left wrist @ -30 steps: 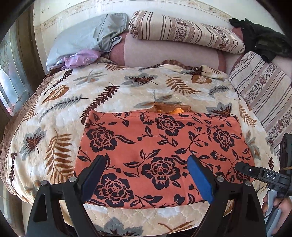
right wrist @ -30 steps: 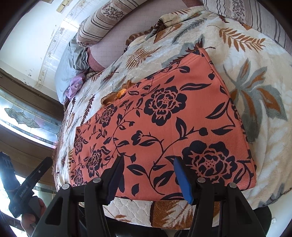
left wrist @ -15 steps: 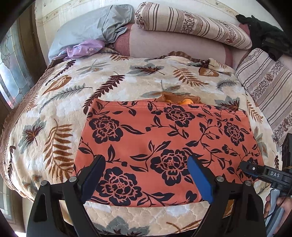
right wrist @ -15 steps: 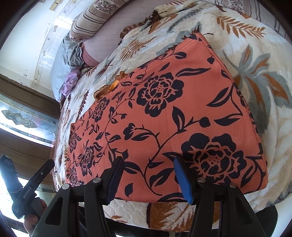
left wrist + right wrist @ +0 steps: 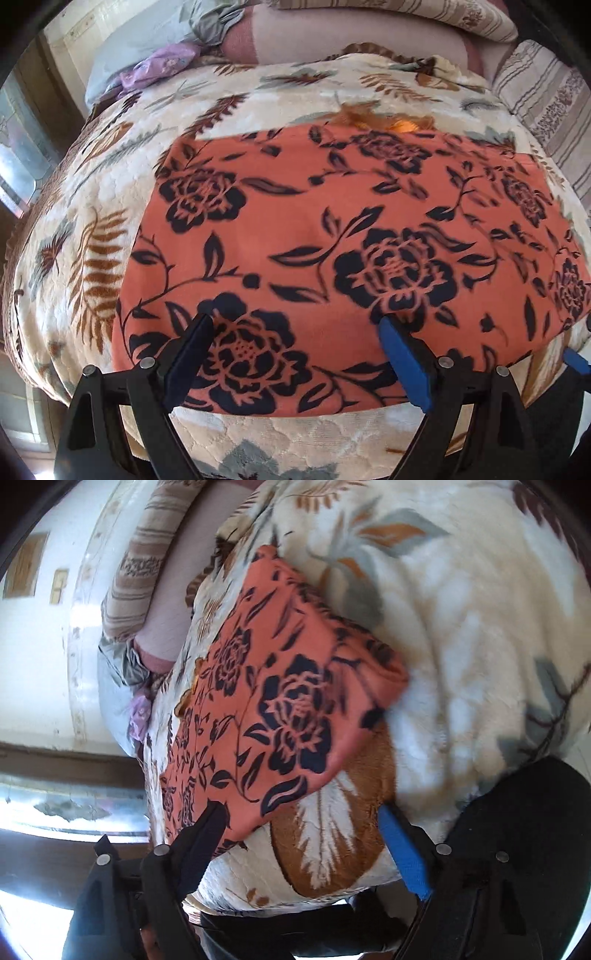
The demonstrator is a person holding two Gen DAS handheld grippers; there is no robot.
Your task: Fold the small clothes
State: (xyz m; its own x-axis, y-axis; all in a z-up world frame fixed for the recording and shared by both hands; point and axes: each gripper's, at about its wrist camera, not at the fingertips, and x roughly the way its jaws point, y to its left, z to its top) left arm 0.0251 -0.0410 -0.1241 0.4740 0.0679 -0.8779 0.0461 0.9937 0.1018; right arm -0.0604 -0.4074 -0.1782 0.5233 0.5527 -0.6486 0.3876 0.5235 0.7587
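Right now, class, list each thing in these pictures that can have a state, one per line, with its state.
orange floral garment: lying flat on the blanket, ungripped.
left gripper: open, over the garment's near edge.
right gripper: open, at the garment's corner.
leaf-print blanket: spread over the bed.
purple cloth: crumpled by the pillows.

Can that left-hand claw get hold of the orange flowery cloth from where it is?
Probably yes. The left gripper is open right over the near edge of the orange cloth, which lies flat on the leaf-print blanket with nothing on top.
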